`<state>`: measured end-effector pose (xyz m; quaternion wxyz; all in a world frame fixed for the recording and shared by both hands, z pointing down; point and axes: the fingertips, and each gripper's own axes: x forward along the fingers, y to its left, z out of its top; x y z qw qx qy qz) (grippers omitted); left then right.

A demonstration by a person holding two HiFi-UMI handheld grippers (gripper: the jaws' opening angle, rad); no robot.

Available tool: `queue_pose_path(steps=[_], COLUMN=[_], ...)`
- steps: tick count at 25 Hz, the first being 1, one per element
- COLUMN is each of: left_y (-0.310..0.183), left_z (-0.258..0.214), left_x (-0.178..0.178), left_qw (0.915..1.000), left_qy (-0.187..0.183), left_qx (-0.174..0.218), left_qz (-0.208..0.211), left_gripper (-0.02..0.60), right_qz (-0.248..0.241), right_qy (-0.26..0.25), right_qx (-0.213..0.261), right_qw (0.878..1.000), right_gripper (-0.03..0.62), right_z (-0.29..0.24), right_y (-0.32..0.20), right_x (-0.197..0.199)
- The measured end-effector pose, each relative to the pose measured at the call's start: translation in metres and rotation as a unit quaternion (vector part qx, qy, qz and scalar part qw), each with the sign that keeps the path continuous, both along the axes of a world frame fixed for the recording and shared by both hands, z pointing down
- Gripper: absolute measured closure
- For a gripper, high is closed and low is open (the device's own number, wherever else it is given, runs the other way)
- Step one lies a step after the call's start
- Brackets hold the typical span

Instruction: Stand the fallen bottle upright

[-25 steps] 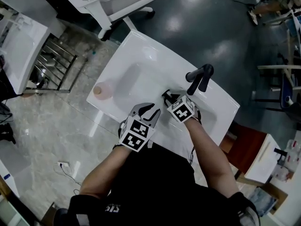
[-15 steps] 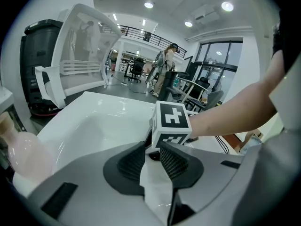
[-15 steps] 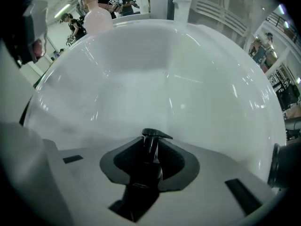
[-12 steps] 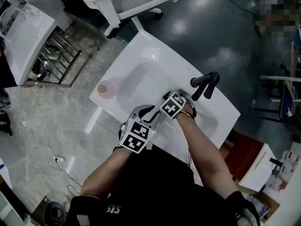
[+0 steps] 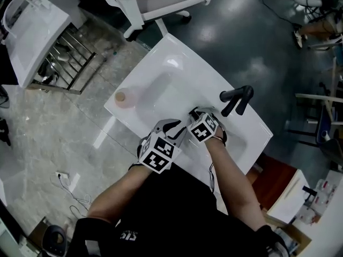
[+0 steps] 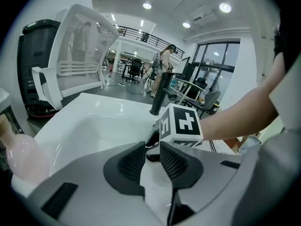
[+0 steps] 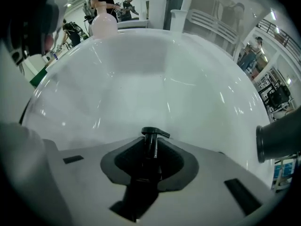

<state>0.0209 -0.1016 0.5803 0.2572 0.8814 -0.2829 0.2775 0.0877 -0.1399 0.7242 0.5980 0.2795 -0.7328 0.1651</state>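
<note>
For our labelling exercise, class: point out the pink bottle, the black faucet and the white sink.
pink bottle (image 5: 121, 97), head view, on its cap.
black faucet (image 5: 238, 93), head view, on its top bar.
white sink (image 5: 171, 55), head view, on its far rim.

You are looking at a glossy white basin (image 5: 161, 68) that is carrying a matte black faucet (image 5: 236, 98). A bottle (image 5: 124, 97) is showing pale pink with a tan cap, and a pump head (image 7: 151, 132) is showing black. Pale grey-veined marble floor (image 5: 64, 138) is lying against dark slate-grey floor (image 5: 241, 25).
</note>
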Motion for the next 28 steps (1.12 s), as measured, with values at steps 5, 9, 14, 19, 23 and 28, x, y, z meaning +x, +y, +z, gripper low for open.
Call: queue_pose_path(steps=[5, 9, 14, 19, 23, 28], left_y=[-0.004, -0.004, -0.005, -0.008, -0.008, -0.007], left_z=[-0.001, 0.000, 0.001, 0.002, 0.003, 0.009], left_x=[-0.007, -0.016, -0.023, -0.019, -0.011, -0.015], left_qw=[1.0000, 0.9999, 0.9999, 1.0000, 1.0000, 1.0000], left_qy=[0.000, -0.002, -0.003, -0.002, 0.000, 0.000], left_qx=[0.005, 0.005, 0.003, 0.002, 0.001, -0.004], left_qz=[-0.004, -0.012, -0.015, -0.006, 0.005, 0.002], left_gripper=[0.482, 0.482, 0.482, 0.482, 0.482, 0.482], right_qz=[-0.013, -0.037, -0.011, 0.011, -0.003, -0.046], right_qy=[0.013, 0.015, -0.021, -0.038, -0.009, 0.042], right_qx=[-0.030, -0.024, 0.012, 0.017, 0.004, -0.032], right_qw=[0.999, 0.999, 1.000, 0.999, 1.000, 0.998], right_gripper=[0.502, 0.502, 0.583, 0.582, 0.508, 0.436], right_z=[0.008, 0.008, -0.005, -0.011, -0.006, 0.012], right_y=[0.004, 0.005, 0.006, 0.016, 0.016, 0.017], right_x=[-0.007, -0.011, -0.003, 0.003, 0.004, -0.004])
